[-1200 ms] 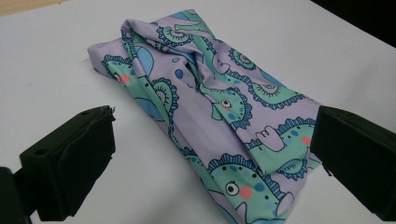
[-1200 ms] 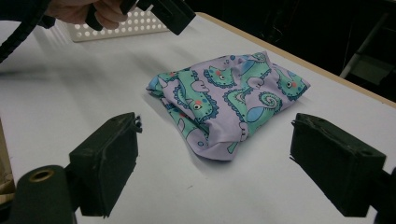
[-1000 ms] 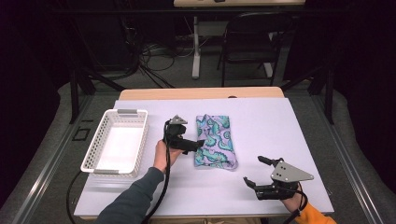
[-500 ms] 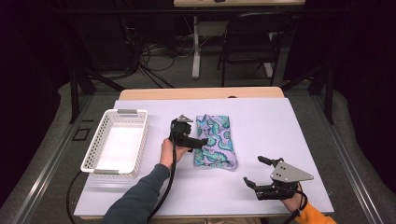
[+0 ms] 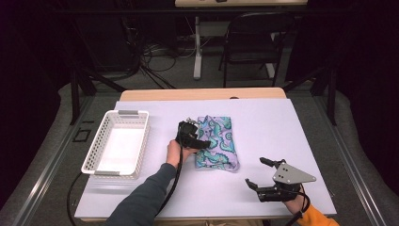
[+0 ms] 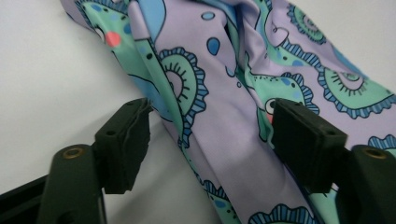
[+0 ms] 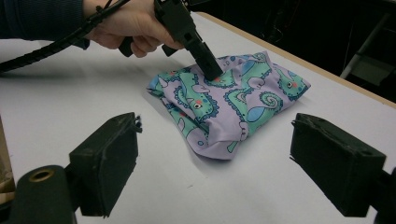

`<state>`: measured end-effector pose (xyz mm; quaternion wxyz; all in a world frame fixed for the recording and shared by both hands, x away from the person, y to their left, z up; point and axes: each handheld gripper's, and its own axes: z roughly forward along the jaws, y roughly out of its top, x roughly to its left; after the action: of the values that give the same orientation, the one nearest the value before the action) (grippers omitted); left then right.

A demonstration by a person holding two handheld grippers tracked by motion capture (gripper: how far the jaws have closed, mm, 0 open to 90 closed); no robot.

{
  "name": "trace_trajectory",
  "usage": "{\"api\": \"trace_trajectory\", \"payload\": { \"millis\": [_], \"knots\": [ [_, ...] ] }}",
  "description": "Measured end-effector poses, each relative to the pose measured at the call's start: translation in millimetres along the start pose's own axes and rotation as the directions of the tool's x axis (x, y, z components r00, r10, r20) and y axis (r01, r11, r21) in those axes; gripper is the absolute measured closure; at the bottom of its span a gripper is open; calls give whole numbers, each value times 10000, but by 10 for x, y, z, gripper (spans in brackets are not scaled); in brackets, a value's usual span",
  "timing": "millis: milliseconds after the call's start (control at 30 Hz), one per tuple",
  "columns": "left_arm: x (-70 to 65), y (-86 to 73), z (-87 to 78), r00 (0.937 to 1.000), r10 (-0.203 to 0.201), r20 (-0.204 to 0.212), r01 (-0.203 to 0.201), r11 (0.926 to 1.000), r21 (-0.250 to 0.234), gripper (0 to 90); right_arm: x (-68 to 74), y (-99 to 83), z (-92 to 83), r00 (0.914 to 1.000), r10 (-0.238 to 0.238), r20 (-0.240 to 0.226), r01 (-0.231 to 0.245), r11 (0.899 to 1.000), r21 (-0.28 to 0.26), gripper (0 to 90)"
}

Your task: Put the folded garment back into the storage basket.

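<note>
Closing on cloth [image 5: 217, 141] | left gripper [image 5: 203, 143] lowered, fingers narrowing | right gripper [image 5: 263, 176] unmoved

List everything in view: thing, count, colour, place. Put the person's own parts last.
patterned cloth: one, lilac with green and blue sea-creature print, folded, middle of the table.
basket: one, white, perforated walls, nothing in it, left part of the table.
table: one, white top with a wooden far edge.
chair: one, black, on the floor beyond the table.
left gripper: one, black, down on the cloth's left edge; its jaws have just been closing, with a ridge of cloth between them, and the pads do not look clamped yet.
right gripper: one, black with a grey plate on top, near right of the table, jaws open, nothing between them.
left hand: one, dark blue sleeve.
right hand: one, orange sleeve.
</note>
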<state>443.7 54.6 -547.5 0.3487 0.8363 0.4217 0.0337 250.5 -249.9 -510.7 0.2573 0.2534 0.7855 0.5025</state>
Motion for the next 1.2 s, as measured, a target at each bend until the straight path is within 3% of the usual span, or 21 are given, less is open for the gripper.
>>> {"api": "trace_trajectory", "payload": {
  "millis": [67,333,567,733,867,1200],
  "knots": [
    [-6,-2,37,9999,-83,69,82,9998,202,336,1,0,1,10000,-1,-15,1,10000,-15,145],
    [-72,21,84,9995,194,-234,-190,9997,176,421,4,1,4,10000,25,-43,-25,10000,-4,145],
    [-104,28,103,9998,196,-86,-195,9997,145,528,4,2,2,10000,12,-57,-12,10000,-14,145],
    [-105,27,107,9998,177,-39,-177,9998,109,543,4,1,6,10000,23,-36,-23,10000,-6,145],
    [-97,28,121,9991,47,418,-50,10000,72,623,8,2,5,10000,14,-68,-14,10000,10,145],
    [-74,29,127,9975,-98,694,105,9999,-103,691,10,2,6,10000,-39,-65,39,10000,53,145]
  ]
}}
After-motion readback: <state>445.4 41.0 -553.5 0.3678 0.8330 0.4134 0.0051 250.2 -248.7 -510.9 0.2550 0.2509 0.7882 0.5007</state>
